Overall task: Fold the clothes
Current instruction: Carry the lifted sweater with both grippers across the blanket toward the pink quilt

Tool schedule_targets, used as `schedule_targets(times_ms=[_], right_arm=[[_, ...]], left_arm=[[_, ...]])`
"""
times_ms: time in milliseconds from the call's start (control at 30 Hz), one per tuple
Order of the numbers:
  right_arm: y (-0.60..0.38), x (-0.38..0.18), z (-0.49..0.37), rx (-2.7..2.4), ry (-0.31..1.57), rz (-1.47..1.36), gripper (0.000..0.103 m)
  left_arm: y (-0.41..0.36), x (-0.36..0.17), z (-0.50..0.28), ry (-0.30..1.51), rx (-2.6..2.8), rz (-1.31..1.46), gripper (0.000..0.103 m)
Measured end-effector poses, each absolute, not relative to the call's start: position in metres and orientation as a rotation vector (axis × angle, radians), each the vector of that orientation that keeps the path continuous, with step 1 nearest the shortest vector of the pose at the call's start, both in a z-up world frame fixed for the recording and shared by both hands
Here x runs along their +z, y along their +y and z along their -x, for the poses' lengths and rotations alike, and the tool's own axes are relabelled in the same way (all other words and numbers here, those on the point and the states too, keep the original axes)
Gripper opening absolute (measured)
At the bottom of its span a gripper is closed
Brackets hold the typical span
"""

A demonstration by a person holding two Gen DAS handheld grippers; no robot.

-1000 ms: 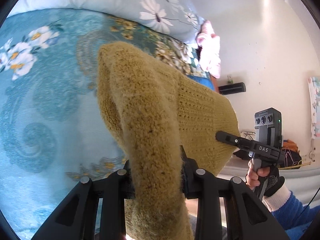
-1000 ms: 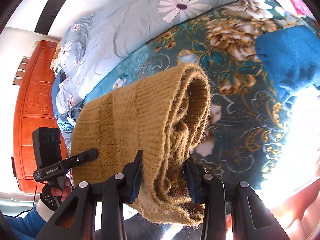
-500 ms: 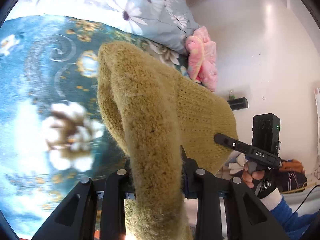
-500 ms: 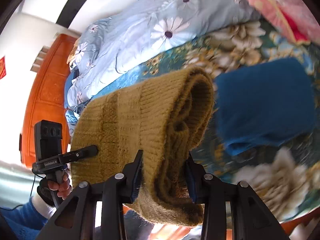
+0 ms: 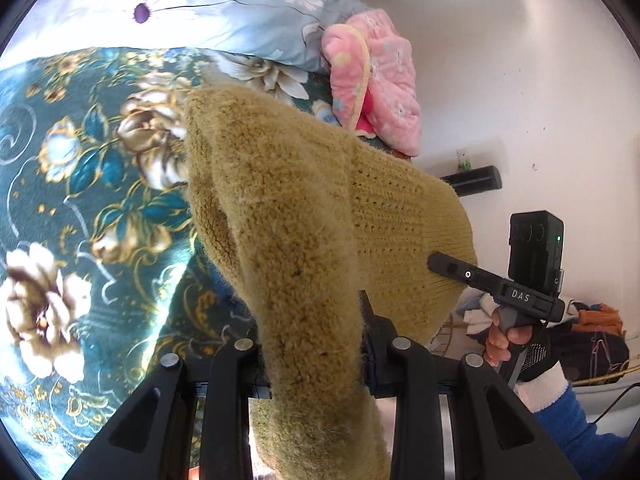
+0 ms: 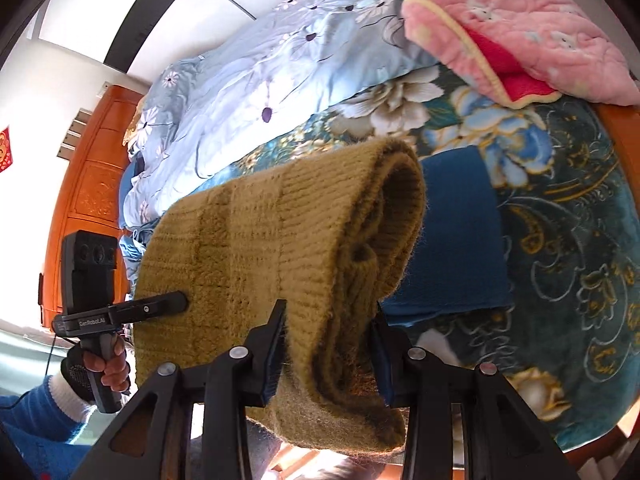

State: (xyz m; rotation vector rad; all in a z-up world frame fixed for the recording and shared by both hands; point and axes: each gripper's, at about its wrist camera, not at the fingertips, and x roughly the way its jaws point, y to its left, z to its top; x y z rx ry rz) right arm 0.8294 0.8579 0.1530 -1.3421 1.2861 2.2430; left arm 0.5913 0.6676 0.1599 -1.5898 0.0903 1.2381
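Left wrist view shows you have carried the folded sweater sideways over the bed toward the pink blanket, both jaws clamped on its ends, so, I think, only laying it near the blue cloth remains.

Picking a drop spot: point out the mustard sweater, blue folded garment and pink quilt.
mustard sweater (image 6: 256, 248), right wrist view, ribbed top face.
blue folded garment (image 6: 460, 240), right wrist view, flat middle.
pink quilt (image 6: 520, 28), right wrist view, quilted top.
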Motion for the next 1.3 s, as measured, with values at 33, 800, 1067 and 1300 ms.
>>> schedule_targets(times_ms=[33,800,1067,1300], right_arm=[[0.865,0.151,-0.831,2.242,1.292,1.342,0.04],[0.981,0.088,-0.8,2.251,1.258,1.51,0.04],[0.991,0.04,-0.802,2.158,1.302,1.552,0.042],[0.993,0.017,-0.813,2.134,1.38,1.493,0.048]], left_arm=[[0.674,0.159,-0.593,0.101,1.239,1.59,0.032],[0.76,0.11,-0.591,0.188,1.267,1.663,0.033],[0.76,0.071,-0.589,0.26,1.271,1.723,0.034],[0.752,0.049,-0.588,0.233,1.283,1.773,0.041]])
